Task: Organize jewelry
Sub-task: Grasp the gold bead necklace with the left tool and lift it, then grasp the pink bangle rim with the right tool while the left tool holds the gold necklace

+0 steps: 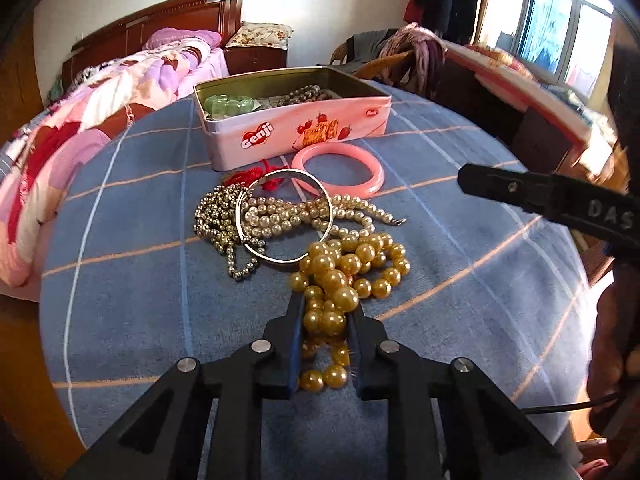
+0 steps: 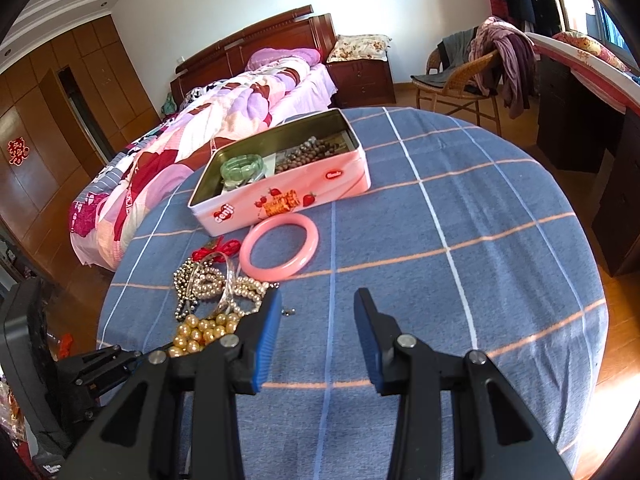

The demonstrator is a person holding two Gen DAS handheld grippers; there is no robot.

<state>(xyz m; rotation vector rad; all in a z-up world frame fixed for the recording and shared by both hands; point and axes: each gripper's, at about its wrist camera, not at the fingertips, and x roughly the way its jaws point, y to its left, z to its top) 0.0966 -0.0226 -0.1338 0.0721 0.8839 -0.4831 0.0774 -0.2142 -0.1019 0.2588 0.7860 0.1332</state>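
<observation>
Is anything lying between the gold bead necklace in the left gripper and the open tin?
Yes. The silver bangle, pearl strands and pink bangle lie between the gold bead necklace and the tin.

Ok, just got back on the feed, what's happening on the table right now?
The left gripper has closed on the gold bead necklace at the near edge of the jewelry pile. The right gripper hangs open over bare cloth, holding nothing. The pink tin already holds a green bracelet and brown beads. The pink bangle, silver bangle and pearl strands still lie on the tablecloth.
</observation>
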